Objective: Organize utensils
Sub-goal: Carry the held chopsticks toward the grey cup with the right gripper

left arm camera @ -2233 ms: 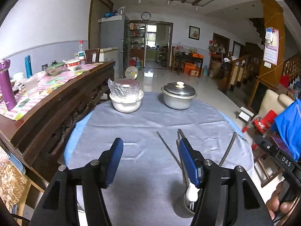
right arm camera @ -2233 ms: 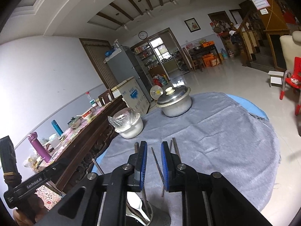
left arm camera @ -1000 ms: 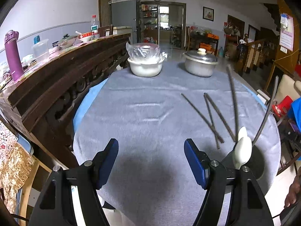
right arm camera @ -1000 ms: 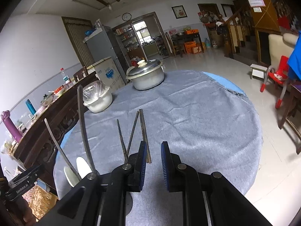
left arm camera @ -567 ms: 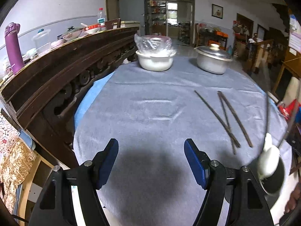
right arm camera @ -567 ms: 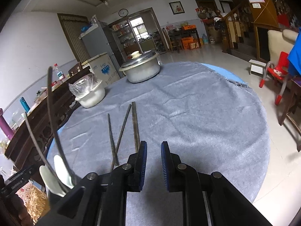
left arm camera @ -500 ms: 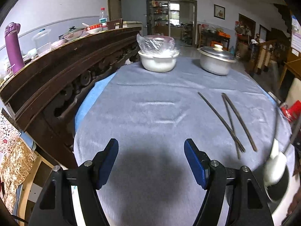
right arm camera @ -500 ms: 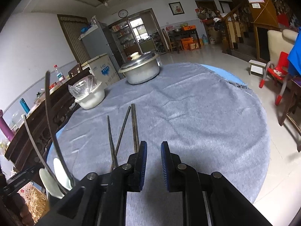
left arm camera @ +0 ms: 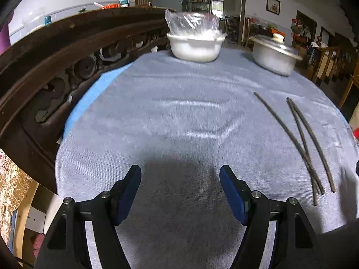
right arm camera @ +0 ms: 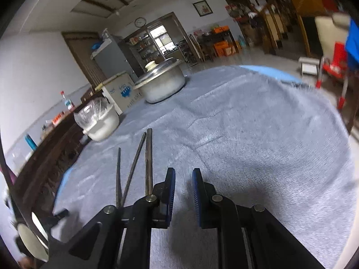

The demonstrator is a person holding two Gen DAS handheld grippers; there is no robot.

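My left tongs (left arm camera: 180,190) gape empty, my right tongs (right arm camera: 183,190) nearly closed on nothing; thin chopsticks (right arm camera: 147,157) on the surface (left arm camera: 190,116) could slip my pinch.

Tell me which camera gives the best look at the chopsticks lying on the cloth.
The left wrist view: the chopsticks lie there unobstructed, full length, crossing near their lower ends. In the right wrist view their near ends hide behind the right gripper.

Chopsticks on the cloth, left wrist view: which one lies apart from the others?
The leftmost chopstick: its far tip stands alone toward the covered bowl, while the other two chopsticks share a far tip.
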